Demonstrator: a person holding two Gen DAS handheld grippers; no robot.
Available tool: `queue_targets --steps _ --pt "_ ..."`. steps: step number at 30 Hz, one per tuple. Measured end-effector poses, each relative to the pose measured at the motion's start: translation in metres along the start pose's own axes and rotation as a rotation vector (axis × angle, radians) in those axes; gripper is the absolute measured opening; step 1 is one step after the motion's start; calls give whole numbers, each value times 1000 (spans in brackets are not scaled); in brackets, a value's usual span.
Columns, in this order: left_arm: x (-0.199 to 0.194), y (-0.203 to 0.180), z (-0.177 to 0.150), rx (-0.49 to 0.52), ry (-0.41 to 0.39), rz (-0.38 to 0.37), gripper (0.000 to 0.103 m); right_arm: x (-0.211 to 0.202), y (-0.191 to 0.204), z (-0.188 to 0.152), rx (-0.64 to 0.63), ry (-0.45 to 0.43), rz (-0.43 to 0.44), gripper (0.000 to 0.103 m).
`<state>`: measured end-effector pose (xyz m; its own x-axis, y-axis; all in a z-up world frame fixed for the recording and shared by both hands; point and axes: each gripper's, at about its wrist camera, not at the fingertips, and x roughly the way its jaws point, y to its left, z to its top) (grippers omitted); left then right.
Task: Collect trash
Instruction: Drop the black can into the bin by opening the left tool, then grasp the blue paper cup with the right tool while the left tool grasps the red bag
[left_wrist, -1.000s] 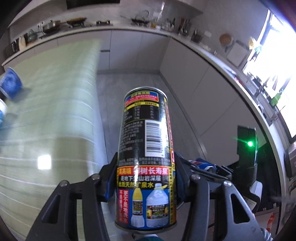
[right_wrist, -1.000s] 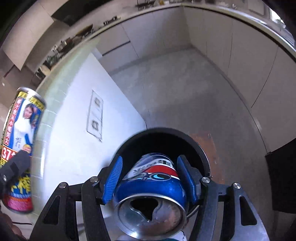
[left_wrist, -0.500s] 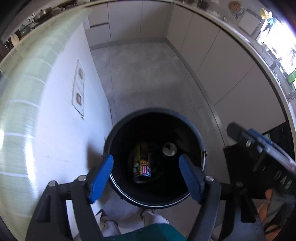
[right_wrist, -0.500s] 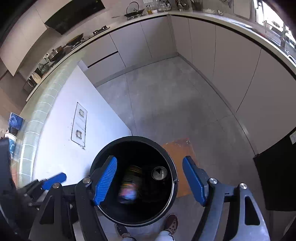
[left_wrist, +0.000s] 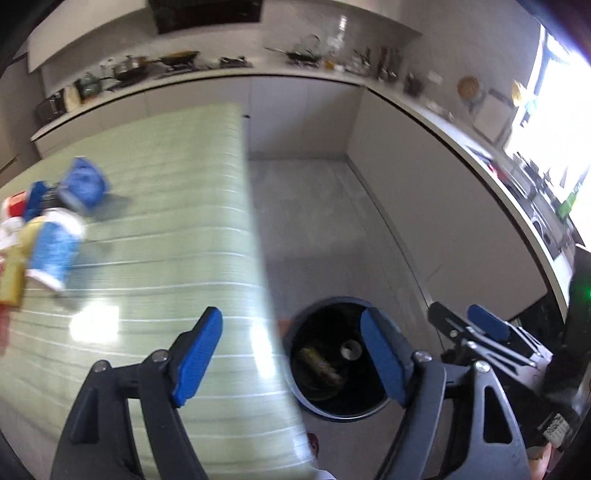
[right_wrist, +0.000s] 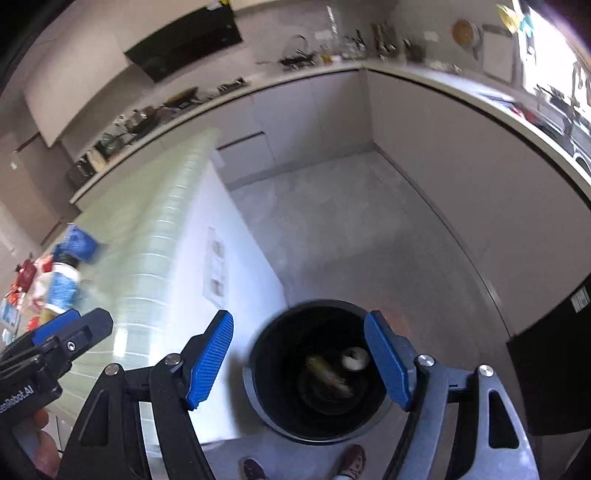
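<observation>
A kitchen with grey floor and a green tiled counter (left_wrist: 155, 236). The left gripper (left_wrist: 295, 354) was empty, its jaws spreading wider; the right gripper (right_wrist: 301, 360) was released, empty. Below both stood a round black bin (right_wrist: 258, 391) on the floor, holding a yellow can (right_wrist: 327, 371) and a silver-topped can (right_wrist: 354, 358). Blurred blue-and-white cups (left_wrist: 55, 247) and other litter lay on the counter.

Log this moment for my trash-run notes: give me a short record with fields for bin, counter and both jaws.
bin: black bin on the floor beside the counter, two cans inside
counter: green counter with blurry blue and white trash lying near its far left end
left gripper: jaws opening, nothing between them
right gripper: jaws open, empty, above the bin
</observation>
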<state>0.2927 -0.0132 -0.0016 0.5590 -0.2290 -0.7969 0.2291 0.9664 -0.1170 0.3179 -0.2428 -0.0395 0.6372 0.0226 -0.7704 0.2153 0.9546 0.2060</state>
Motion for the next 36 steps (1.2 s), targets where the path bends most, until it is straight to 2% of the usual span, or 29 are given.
queue_targets --steps 4,11,19,23,29,32,36 --pt "-17 51 -9 -39 -26 49 81 -13 66 -3 -38 -31 37 76" --pt "-40 157 -30 -98 -51 132 81 -11 177 -28 -88 -46 76 78" --pt "-51 248 -33 -179 -48 210 81 4 277 -45 -141 -22 129 79" --pt "-48 285 -33 -224 -48 256 81 12 311 -42 -198 -17 141 80" --pt "-41 336 -40 -321 -39 344 81 37 339 -29 -241 -20 197 81" --pt "-32 353 -43 -338 -13 389 81 50 350 -31 -245 13 214 81" --pt "-21 368 -48 -343 12 385 81 61 359 -30 -231 40 212 81"
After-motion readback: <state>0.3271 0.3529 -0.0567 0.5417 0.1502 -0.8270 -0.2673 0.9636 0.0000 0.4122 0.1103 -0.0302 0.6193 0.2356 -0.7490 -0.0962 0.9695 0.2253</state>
